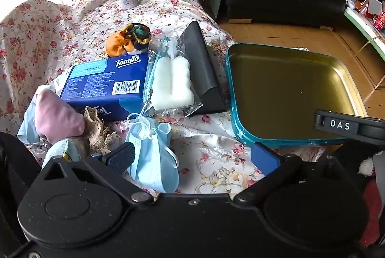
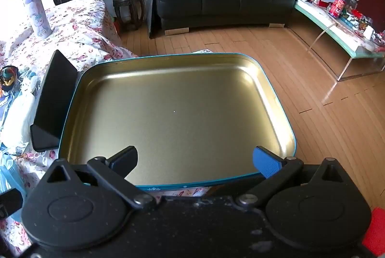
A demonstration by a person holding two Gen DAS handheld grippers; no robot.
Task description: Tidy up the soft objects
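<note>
The gold-lined teal tin [image 2: 178,111] lies bare under my right gripper [image 2: 195,161], jaws apart, with a black wedge-shaped case [image 1: 204,70] against its left wall. My left gripper [image 1: 192,157], also spread, hovers over the blue face mask [image 1: 151,157]; beyond it crowd the Tempo tissue pack [image 1: 105,82], bagged white sponge [image 1: 172,82], pink pouch [image 1: 57,118] and scrunchies [image 1: 130,39].

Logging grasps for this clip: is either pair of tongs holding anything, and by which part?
Nothing is held. The left tongs and the right tongs are both open.

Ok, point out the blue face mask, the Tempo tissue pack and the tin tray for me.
blue face mask [image 1: 154,161], left wrist view, pleated front.
Tempo tissue pack [image 1: 105,82], left wrist view, top face.
tin tray [image 2: 173,113], right wrist view, bare gold floor.
</note>
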